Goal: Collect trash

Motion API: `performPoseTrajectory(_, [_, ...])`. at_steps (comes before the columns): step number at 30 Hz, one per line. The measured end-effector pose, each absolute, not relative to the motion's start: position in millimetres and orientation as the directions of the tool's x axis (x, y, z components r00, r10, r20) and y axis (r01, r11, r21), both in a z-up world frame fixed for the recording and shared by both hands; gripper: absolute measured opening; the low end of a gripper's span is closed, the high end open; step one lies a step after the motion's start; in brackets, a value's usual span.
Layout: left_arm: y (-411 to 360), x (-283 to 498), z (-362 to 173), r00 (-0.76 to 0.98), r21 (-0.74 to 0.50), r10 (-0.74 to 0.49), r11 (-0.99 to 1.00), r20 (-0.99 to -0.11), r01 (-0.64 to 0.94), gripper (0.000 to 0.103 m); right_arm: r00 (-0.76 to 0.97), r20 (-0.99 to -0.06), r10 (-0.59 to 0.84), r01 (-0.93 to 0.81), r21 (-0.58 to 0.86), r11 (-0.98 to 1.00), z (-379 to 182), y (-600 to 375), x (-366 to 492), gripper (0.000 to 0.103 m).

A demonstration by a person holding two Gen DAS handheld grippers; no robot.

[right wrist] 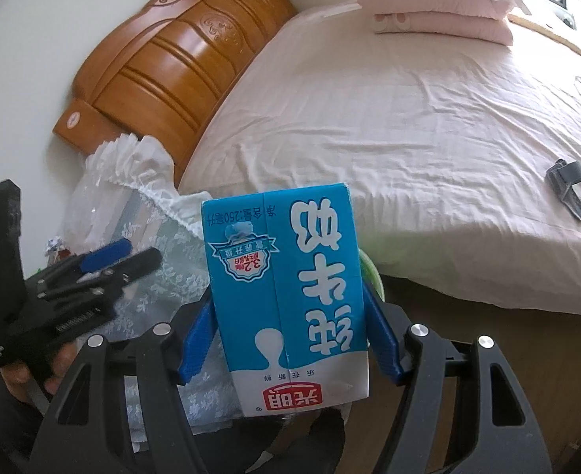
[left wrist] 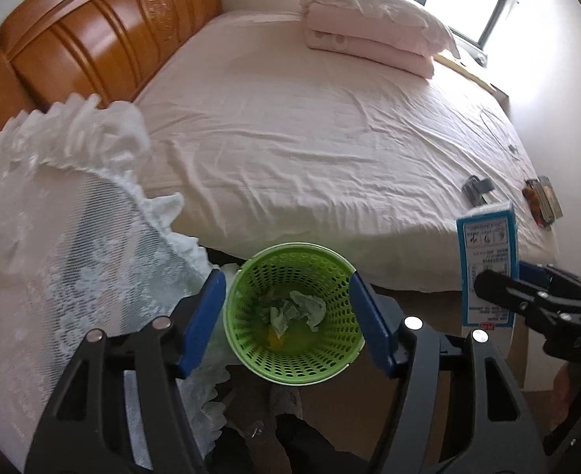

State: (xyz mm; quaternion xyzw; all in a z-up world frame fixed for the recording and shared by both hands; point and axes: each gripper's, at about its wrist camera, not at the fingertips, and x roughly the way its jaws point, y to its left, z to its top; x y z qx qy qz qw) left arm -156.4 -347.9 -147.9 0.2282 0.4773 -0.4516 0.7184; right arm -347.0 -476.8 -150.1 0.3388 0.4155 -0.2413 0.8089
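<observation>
My left gripper (left wrist: 288,316) is shut on a green perforated trash basket (left wrist: 251,339), its blue pads pressing both sides, and holds it beside the bed. Crumpled tissue (left wrist: 298,310) lies in the basket. My right gripper (right wrist: 288,324) is shut on a blue and white milk carton (right wrist: 286,296), held upside down; it shows at the right of the left wrist view (left wrist: 486,264), right of the basket. Only a green sliver of the basket (right wrist: 371,268) shows behind the carton.
A bed with a pink sheet (left wrist: 310,138) fills the background, with folded pink bedding and a pillow (left wrist: 369,35) at the far side. A grey clip (right wrist: 567,185) and small dark items (left wrist: 541,199) lie on the bed. A lace-covered nightstand (left wrist: 53,237) stands at left, by the wooden headboard (left wrist: 93,39).
</observation>
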Motion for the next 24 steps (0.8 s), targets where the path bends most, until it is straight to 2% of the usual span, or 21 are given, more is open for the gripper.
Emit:
performPoseTrajectory(7, [-316.8, -146.1, -136.0, 0.165, -0.095, -0.428, 0.524, -0.888, 0.847, 0.065, 0.52, -0.851, -0.068, 0.635, 0.333, 0.697, -165.3, -456.1, -325.6, 0.068])
performPoseTrajectory(9, [-304.7, -143.8, -129.7, 0.176, -0.094, -0.431, 0.534, -0.885, 0.84, 0.078, 0.504, -0.861, -0.061, 0.626, 0.316, 0.713, -173.4, -449.7, -315.5, 0.068])
performPoseTrajectory(14, [-275.7, -136.4, -111.6, 0.211, -0.09, -0.438, 0.572, -0.874, 0.816, 0.092, 0.456, -0.888, -0.055, 0.619, 0.272, 0.736, -201.4, -439.4, -286.4, 0.07])
performPoseTrajectory(16, [-263.1, -130.8, -105.7, 0.222, -0.093, -0.44, 0.589, -0.87, 0.803, 0.094, 0.441, -0.896, -0.052, 0.62, 0.262, 0.74, -211.1, -437.5, -276.5, 0.077])
performPoseTrajectory(17, [-258.0, -128.0, -103.4, 0.229, -0.093, -0.439, 0.599, -0.869, 0.795, 0.095, 0.434, -0.9, -0.05, 0.621, 0.258, 0.74, -215.7, -436.6, -270.8, 0.086])
performPoseTrajectory(18, [-252.3, -124.3, -100.8, 0.234, -0.096, -0.439, 0.61, -0.868, 0.787, 0.095, 0.427, -0.902, -0.059, 0.625, 0.248, 0.74, -217.4, -435.6, -266.6, 0.089])
performPoseTrajectory(24, [-222.8, -104.8, -92.5, 0.263, -0.11, -0.437, 0.663, -0.86, 0.741, 0.095, 0.411, -0.906, -0.1, 0.632, 0.204, 0.747, -201.3, -429.7, -252.8, 0.095])
